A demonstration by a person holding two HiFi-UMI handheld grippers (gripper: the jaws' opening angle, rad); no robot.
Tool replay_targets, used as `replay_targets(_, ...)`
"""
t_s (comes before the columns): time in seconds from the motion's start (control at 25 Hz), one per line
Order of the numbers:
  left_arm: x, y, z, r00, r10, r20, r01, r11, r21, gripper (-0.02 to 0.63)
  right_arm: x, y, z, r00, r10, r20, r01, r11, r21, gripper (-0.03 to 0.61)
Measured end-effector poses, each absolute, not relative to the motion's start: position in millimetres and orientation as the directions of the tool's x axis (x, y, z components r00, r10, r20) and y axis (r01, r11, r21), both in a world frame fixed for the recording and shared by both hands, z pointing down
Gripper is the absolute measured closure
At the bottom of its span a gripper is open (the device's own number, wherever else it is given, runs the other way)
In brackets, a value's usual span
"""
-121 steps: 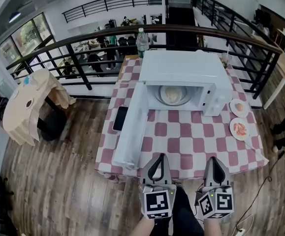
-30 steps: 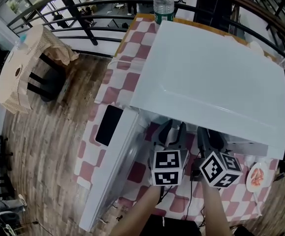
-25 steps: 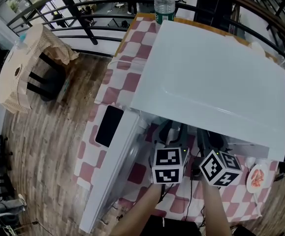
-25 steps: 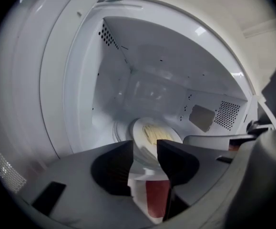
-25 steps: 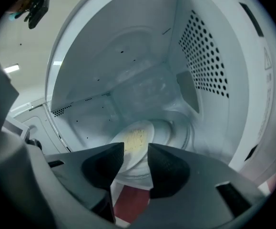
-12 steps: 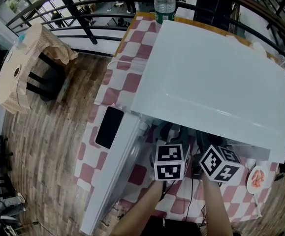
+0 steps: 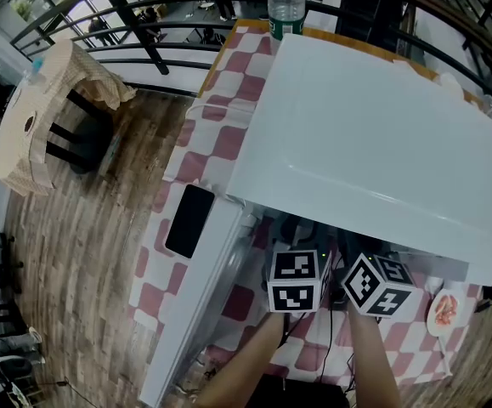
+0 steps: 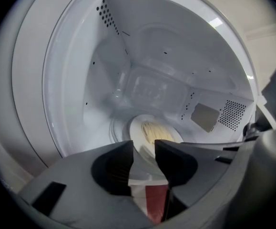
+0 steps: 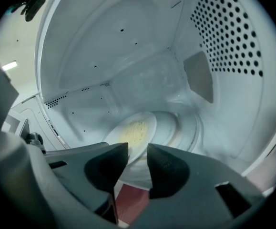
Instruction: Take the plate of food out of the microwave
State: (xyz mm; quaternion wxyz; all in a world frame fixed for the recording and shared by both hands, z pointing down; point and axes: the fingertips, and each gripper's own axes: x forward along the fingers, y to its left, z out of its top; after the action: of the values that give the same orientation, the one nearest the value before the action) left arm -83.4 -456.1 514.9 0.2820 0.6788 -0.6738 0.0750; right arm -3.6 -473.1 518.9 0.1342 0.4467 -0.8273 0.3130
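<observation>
The white microwave stands with its door swung open to the left. On its turntable lies a white plate of pale yellow food, which also shows in the right gripper view. Both grippers reach into the cavity. Only their marker cubes, left and right, show from above. My left gripper has the plate's near rim in its gap, jaws closing, pads not seen pressing. My right gripper is closing the same way around the rim's other side.
A water bottle stands behind the microwave. A black phone lies on the checked tablecloth left of the door. A small plate of red food sits at the right. The cavity walls stand close around both grippers.
Both grippers have pushed a little deeper under the microwave's top edge, so their fingers no longer show from above. Earlier still, I stood back from the table with both grippers low.
</observation>
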Motion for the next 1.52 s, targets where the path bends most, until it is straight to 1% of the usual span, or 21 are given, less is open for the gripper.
replay_targets(0.52, -82, -435, 513, 0.063, -0.875, 0.480, -0.951, 0.093, 0.295, 0.476, -3, -456, 513, -0.585, -0.639, 0.499, -0.811, 0.457, -0.365, 0.459)
replay_targets(1.0, -69, -399, 512, 0.053, -0.868, 0.493, -0.941, 0.122, 0.315, 0.477, 11, -423, 515, -0.591, -0.628, 0.505, -0.806, 0.443, -0.392, 0.462)
replay_targets(1.08, -71, -395, 512, 0.030, -0.867, 0.497, -0.943, 0.140, 0.301, 0.477, 13, -420, 516, -0.598, -0.627, 0.498, -0.800, 0.439, -0.408, 0.461)
replay_targets(1.12, -74, -394, 512, 0.009, -0.867, 0.499, -0.945, 0.156, 0.287, 0.477, 14, -419, 516, -0.599, -0.630, 0.494, -0.799, 0.431, -0.418, 0.448)
replay_targets(1.2, -82, -393, 508, -0.021, -0.869, 0.494, -0.942, 0.182, 0.281, 0.477, 20, -421, 516, -0.590, -0.643, 0.489, -0.802, 0.395, -0.449, 0.447)
replay_targets(1.24, -85, -393, 507, -0.023, -0.871, 0.490, -0.936, 0.191, 0.296, 0.477, 24, -424, 515, -0.585, -0.648, 0.487, -0.802, 0.372, -0.467, 0.420)
replay_targets(1.28, -88, -393, 506, -0.020, -0.872, 0.488, -0.928, 0.199, 0.317, 0.477, 27, -426, 514, -0.582, -0.652, 0.487, -0.800, 0.350, -0.487, 0.408)
replay_targets(1.52, -91, -405, 511, 0.030, -0.864, 0.502, -0.894, 0.202, 0.400, 0.477, 25, -432, 515, -0.617, -0.626, 0.476, -0.729, 0.228, -0.645, 0.408)
